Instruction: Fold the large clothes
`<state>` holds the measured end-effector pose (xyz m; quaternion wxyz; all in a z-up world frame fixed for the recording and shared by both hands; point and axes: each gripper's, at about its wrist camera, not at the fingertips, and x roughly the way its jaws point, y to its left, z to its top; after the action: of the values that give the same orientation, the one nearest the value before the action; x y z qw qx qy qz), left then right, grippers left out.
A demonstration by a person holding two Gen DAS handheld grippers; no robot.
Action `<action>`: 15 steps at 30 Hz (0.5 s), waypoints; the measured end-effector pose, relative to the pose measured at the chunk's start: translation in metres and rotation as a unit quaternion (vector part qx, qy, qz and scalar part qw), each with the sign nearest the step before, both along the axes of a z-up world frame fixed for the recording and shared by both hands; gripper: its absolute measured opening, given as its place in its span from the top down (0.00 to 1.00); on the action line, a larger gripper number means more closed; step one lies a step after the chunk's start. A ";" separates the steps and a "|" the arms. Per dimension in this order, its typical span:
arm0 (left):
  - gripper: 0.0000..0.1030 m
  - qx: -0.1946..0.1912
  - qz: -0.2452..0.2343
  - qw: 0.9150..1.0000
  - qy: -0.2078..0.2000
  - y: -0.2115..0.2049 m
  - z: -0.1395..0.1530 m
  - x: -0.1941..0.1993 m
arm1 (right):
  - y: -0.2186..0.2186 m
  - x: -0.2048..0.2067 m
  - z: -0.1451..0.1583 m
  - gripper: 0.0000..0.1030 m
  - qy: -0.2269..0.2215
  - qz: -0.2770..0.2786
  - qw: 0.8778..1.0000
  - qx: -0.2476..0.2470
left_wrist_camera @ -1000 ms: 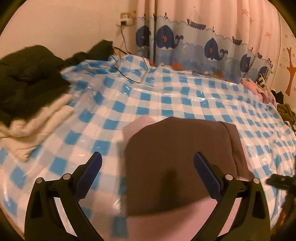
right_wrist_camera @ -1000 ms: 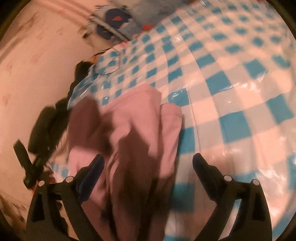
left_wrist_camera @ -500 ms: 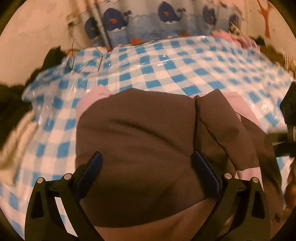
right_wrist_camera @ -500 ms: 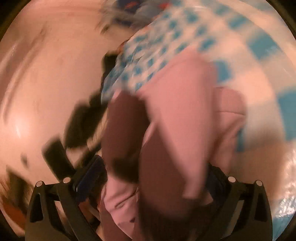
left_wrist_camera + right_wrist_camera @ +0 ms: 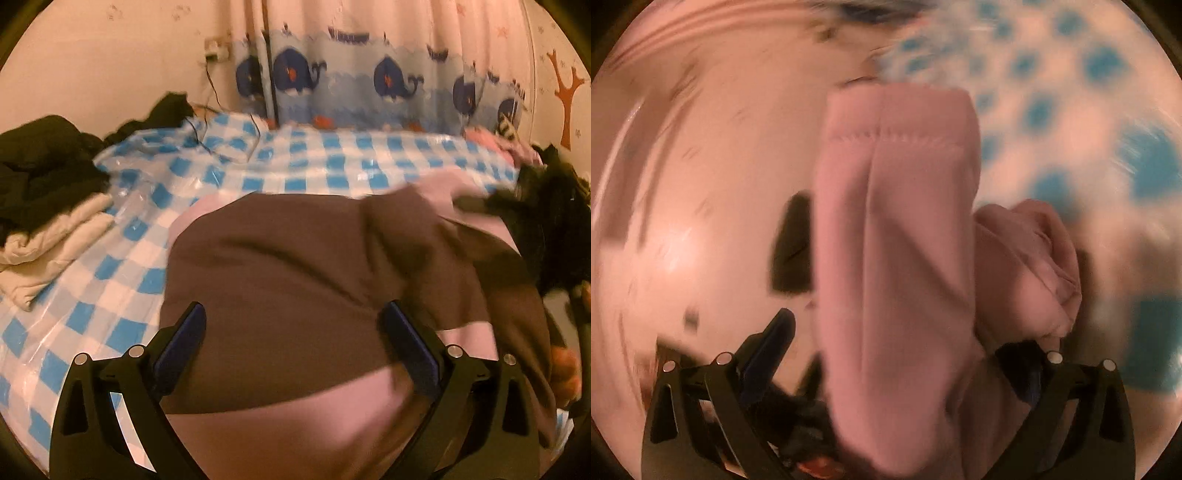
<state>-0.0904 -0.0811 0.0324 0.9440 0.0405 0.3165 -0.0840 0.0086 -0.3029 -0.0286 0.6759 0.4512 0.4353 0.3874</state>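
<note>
Left tongs [image 5: 291, 332]: spread wide, gripping nothing, hovering over the near half of the garment [image 5: 295, 280]. Blue pads [image 5: 184, 332] set either side of the brown panel; contact with the cloth not determinable.

Right tongs [image 5: 894, 350]: spread apart, with a pink sleeve [image 5: 897, 221] hanging through the gap between them. No clamp visible on the cloth; sleeve apparently draped across rather than pinched, though heavy blur prevents certainty. Right tongs also visible as a dark smear at the right edge of the left wrist view, at the garment's far-right side.

Garment: brown and pink, lying on the bed [image 5: 332, 162] under a blue-and-white checked plastic sheet, directly ahead of and below the left tongs. Long axis apparently running left to right across the left view, with the loose sleeve end on the right.

Judgement: right hand nearer the free sleeve; fold likely turns on carrying that sleeve leftward across the brown panel, left tongs placed to steady the body.

Surroundings: cream blanket [image 5: 55, 243] and dark clothing [image 5: 48, 166] piled at left; whale-print curtain [image 5: 369, 81] behind.
</note>
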 end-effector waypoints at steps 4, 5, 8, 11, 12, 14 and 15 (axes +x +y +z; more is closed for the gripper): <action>0.09 0.069 0.006 0.997 0.023 -0.042 -0.017 0.014 | -0.017 0.023 -0.020 0.05 0.040 -0.013 0.995 -0.089; 0.09 0.088 0.003 0.996 0.035 -0.055 -0.024 0.021 | -0.042 0.024 -0.040 0.05 0.089 -0.063 0.988 -0.108; 0.09 0.123 -0.006 0.992 0.039 -0.077 -0.031 0.029 | -0.085 0.004 -0.042 0.05 0.086 -0.152 0.978 -0.115; 0.09 0.109 -0.010 0.993 0.041 -0.071 -0.029 0.028 | -0.069 -0.004 0.015 0.05 -0.026 -0.149 0.973 -0.177; 0.09 0.098 -0.012 0.994 0.042 -0.067 -0.025 0.026 | -0.053 -0.003 0.031 0.05 -0.054 -0.137 0.967 -0.207; 0.09 0.073 -0.016 0.996 0.043 -0.056 -0.015 0.022 | -0.017 0.006 0.058 0.05 -0.095 -0.100 0.945 -0.296; 0.09 0.051 -0.018 0.998 0.041 -0.044 -0.005 0.016 | 0.006 0.011 0.065 0.05 -0.099 -0.079 0.923 -0.364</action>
<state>-0.0743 -0.1251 0.0278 0.9254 0.0904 0.3576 -0.0866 0.0200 -0.2970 0.0361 0.8614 0.1666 0.4405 0.1902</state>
